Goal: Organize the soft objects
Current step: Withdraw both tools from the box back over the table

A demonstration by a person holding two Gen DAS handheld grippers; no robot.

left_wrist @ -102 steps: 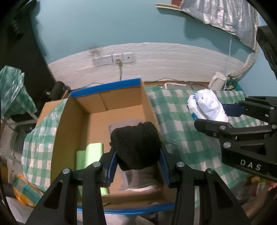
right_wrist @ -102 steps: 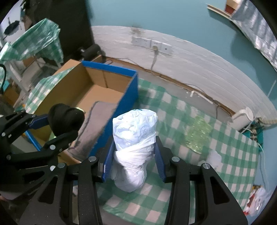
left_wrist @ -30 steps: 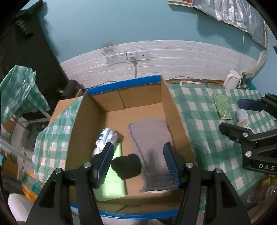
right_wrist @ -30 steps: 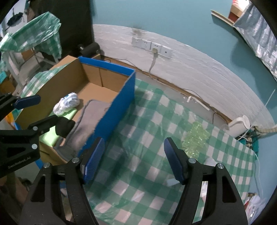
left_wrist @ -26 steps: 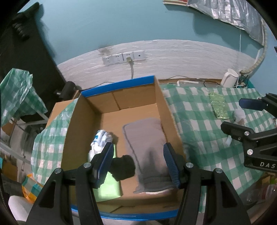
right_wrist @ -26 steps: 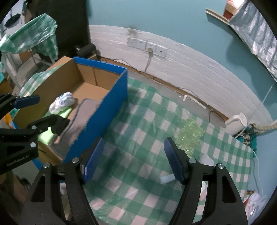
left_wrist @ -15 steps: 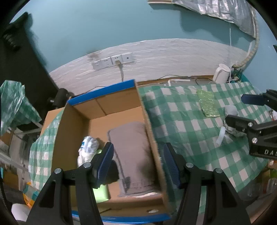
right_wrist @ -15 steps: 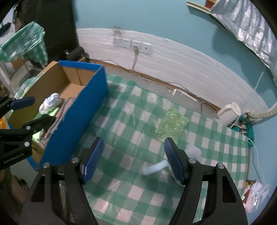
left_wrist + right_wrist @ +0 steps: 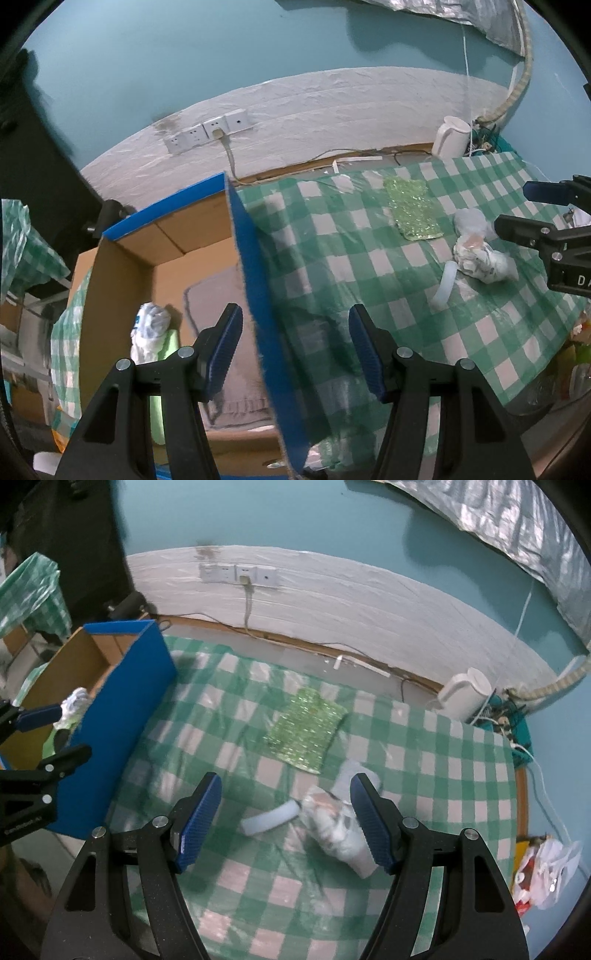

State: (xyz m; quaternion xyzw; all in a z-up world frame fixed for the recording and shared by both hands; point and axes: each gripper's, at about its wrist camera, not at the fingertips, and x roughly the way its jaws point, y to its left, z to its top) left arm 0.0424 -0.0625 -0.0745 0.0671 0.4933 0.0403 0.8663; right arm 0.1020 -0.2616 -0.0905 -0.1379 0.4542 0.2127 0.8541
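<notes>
— Over the checked counter (image 9: 424, 738), right of the blue box (image 9: 125, 698), we hover both tongs released and empty: right tongs (image 9: 286, 814), left tongs (image 9: 295, 341).

— Fetching step. Next we close on the plastic-wrapped bundle (image 9: 336, 823) by the white roll (image 9: 269, 818).

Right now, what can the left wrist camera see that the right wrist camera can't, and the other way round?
Only the left view looks down into the box, showing the grey towel on its floor.

Only the right view shows the white and red bag past the table's edge.

Both show the checked cloth, the glittery green sheet, the clear wrapped bundle, the white tube, the kettle, the wall sockets and the white bundle in the box.
</notes>
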